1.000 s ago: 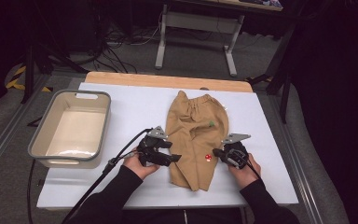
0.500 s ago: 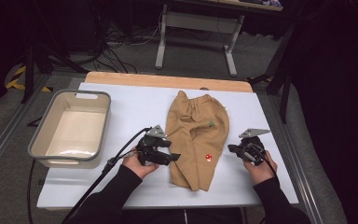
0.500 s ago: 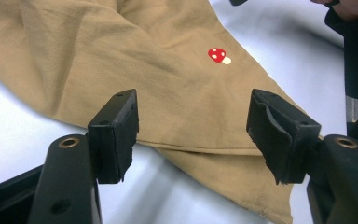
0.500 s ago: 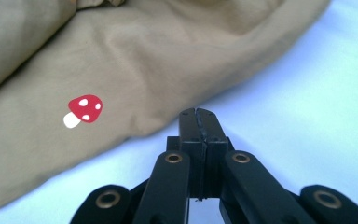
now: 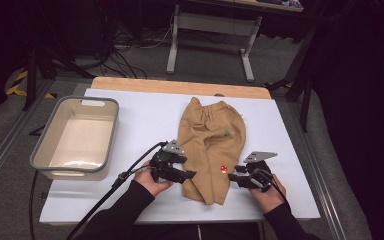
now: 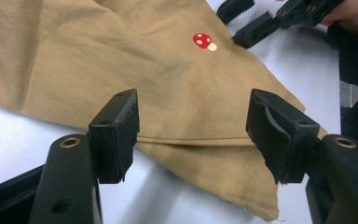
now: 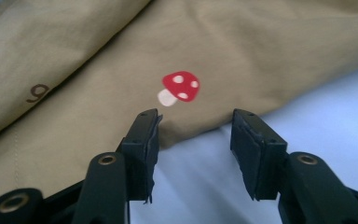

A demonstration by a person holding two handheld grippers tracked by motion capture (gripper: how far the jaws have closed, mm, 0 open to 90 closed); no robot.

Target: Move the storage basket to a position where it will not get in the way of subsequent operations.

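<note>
Right gripper view: the right gripper [image 7: 193, 140] is seen with its jaws just opened and parted, nothing pinched between them, the edge of the tan shorts [image 7: 242, 51] lying just ahead beside the red mushroom print [image 7: 179, 87]. It is judged that this side has been let go so the fold can settle. Across the cloth, the left gripper [image 6: 191, 133] is held open, astride a folded hem but not pressing it. The shorts are spread flat on the desk [image 5: 145, 120], well apart from the grey tub [image 5: 107, 145].
</note>
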